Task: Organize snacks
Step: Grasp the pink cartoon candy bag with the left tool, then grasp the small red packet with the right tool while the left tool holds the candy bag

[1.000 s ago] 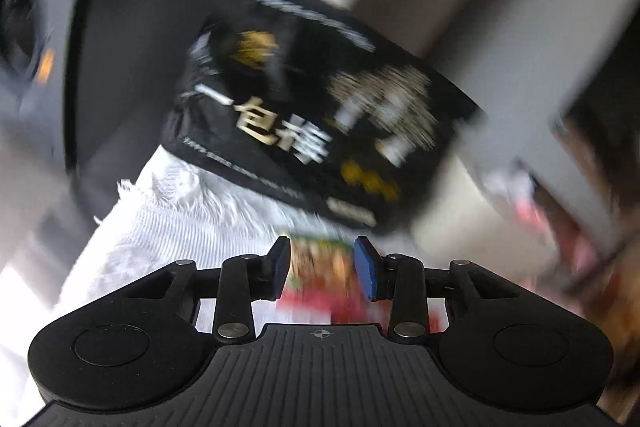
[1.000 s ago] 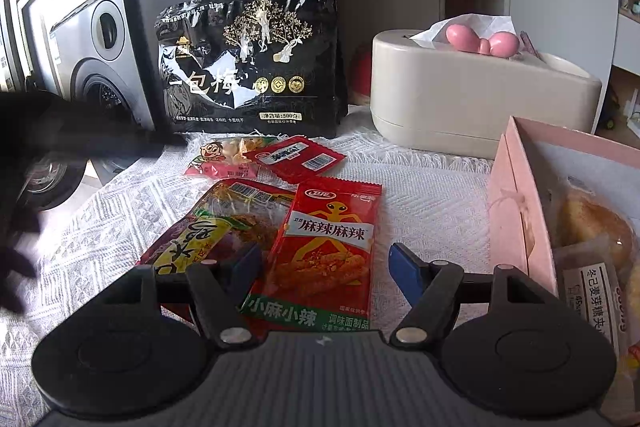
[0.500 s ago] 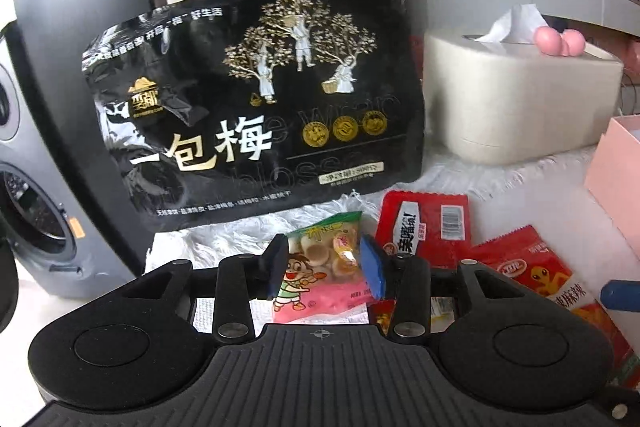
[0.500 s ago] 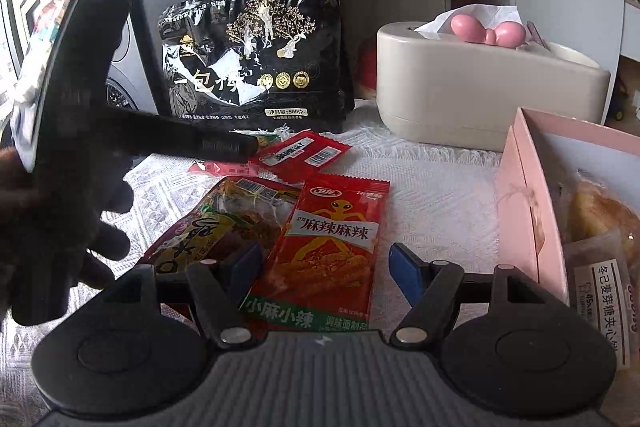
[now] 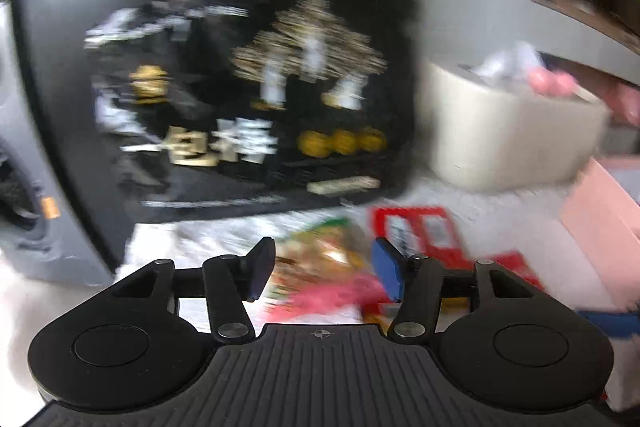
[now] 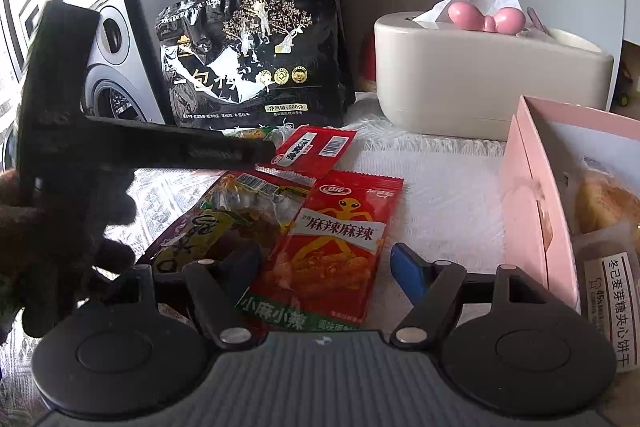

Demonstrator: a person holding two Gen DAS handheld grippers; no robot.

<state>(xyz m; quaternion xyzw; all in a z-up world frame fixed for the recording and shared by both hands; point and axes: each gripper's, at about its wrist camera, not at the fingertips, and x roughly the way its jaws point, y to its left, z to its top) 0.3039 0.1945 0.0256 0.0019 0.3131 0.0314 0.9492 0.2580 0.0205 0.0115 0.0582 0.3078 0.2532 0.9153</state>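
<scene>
Blurred by motion, the left wrist view shows the left gripper (image 5: pixel 323 269) with its jaws parted and gripping nothing; a small pink-and-green snack packet (image 5: pixel 320 267) lies on the white cloth (image 5: pixel 472 203) between and just beyond the fingertips, a black plum bag (image 5: pixel 256 99) stands upright farther ahead, and a red packet (image 5: pixel 420 231) lies ahead to the right. From the right wrist, the right gripper (image 6: pixel 326 263) is spread wide and holds nothing, its fingers either side of a red spicy-strip packet (image 6: pixel 340 239); a pink box (image 6: pixel 532 211) sits right, the left gripper (image 6: pixel 262 149) reaches in from the left.
</scene>
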